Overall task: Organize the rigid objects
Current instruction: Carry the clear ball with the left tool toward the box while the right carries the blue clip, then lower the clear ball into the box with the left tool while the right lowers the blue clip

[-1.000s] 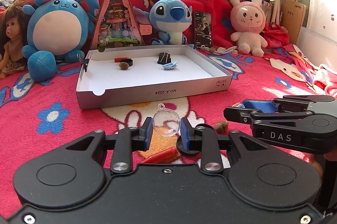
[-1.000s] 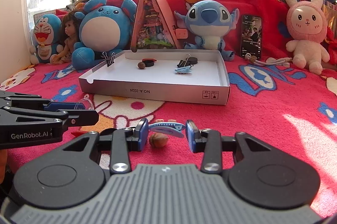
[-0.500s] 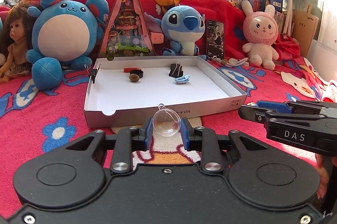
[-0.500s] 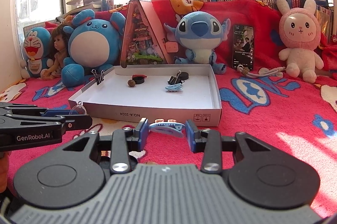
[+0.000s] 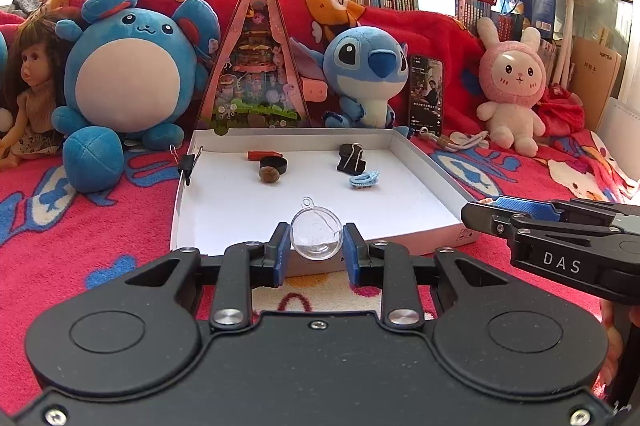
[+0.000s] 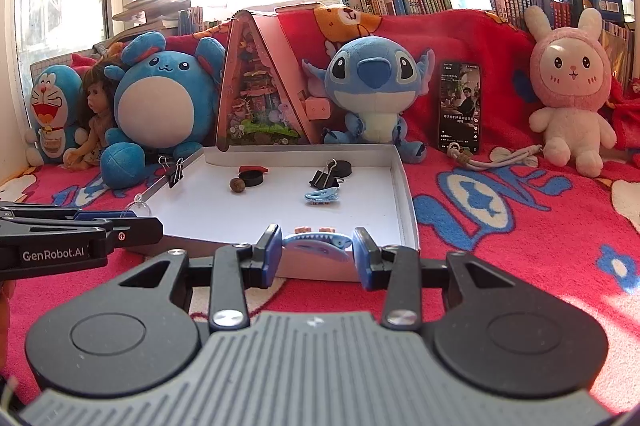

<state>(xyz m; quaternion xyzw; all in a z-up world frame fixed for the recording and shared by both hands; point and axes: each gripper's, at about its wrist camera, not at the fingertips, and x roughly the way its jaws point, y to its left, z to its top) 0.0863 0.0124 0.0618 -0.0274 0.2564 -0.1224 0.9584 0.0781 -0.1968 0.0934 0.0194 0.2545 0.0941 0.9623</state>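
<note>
the left gripper (image 5: 316, 253) was black with blue pads, and between them sat a clear ball (image 5: 316, 239). the right gripper (image 6: 318, 252) had a grey ribbed body and held a blue shark clip (image 6: 316, 246). ahead of both, the box (image 5: 424, 165) was white inside. the blanket (image 6: 520, 226) under it was pink-red with blue and white figures.

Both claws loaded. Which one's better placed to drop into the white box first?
Probably left. The left claw holds the clear ball over the white box floor; the right claw holds its shark clip just at the near wall.
</note>
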